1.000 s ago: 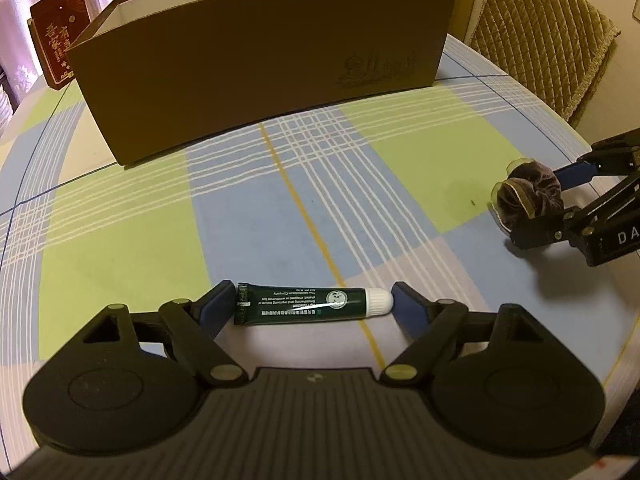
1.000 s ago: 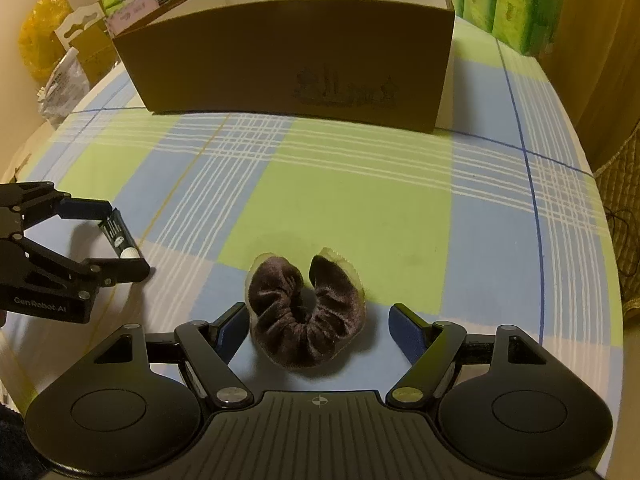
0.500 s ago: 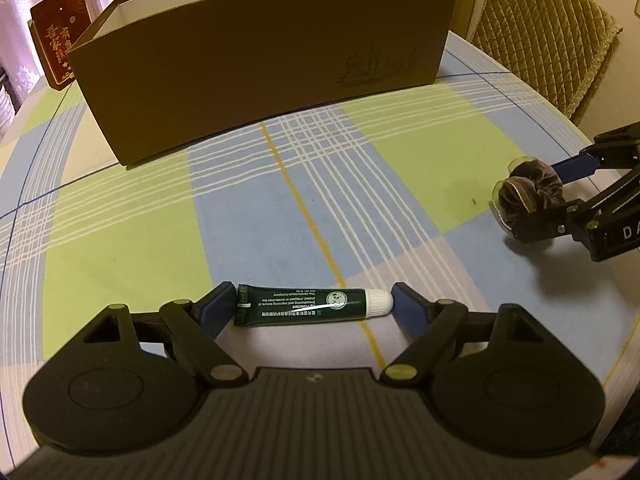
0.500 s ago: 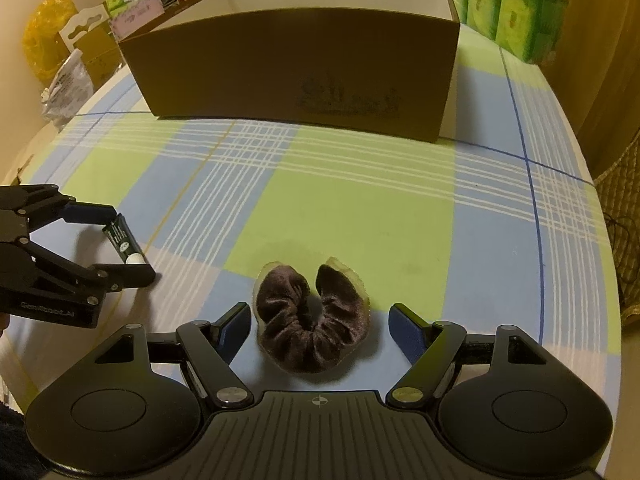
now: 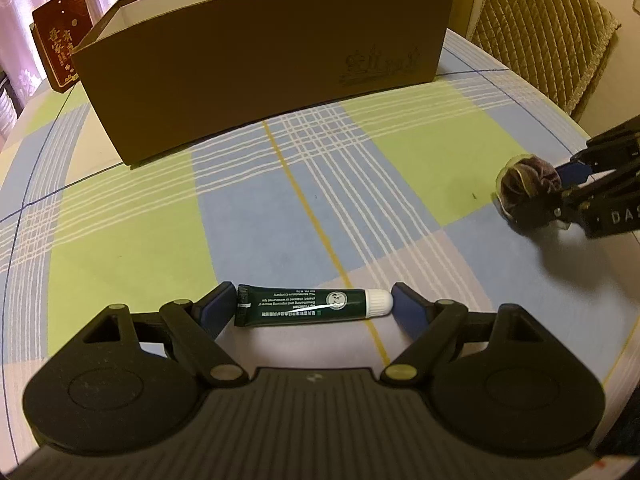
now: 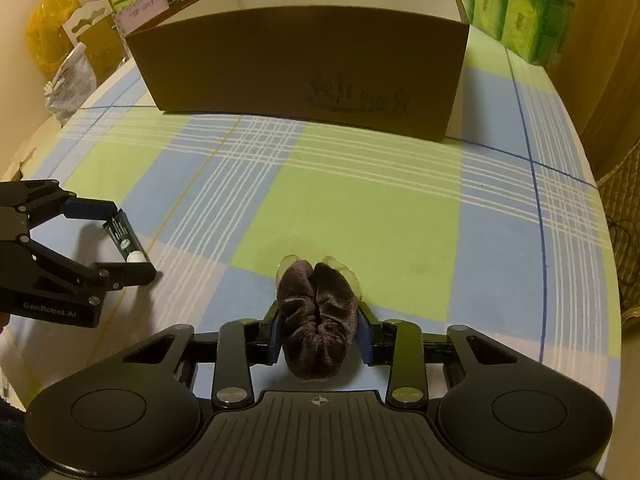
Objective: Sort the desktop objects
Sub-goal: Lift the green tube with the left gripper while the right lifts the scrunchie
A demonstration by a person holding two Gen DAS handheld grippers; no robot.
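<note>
A dark green tube [image 5: 308, 305] with a white cap lies crosswise on the checked tablecloth [image 5: 320, 184]. My left gripper [image 5: 313, 307] is open and straddles it, one fingertip close to each end. The right wrist view shows the same tube [image 6: 123, 237] between the left gripper's [image 6: 114, 242] fingers. My right gripper [image 6: 318, 322] is shut on a brown velvet scrunchie [image 6: 316, 316], squeezed narrow, low over the cloth. From the left wrist view, the scrunchie [image 5: 524, 186] sits in the right gripper [image 5: 560, 196] at the far right. A large open brown box [image 6: 304, 64] stands behind.
The brown box [image 5: 260, 60] spans the back of the table. A red printed card box [image 5: 56, 56] stands at its left, a quilted chair [image 5: 540, 28] beyond the right edge. Green tissue packs [image 6: 516, 4] and bags [image 6: 60, 60] crowd the far corners.
My right gripper has closed on the scrunchie and squeezed it from a wide ring into a narrow bundle. The left gripper and tube have stayed put.
</note>
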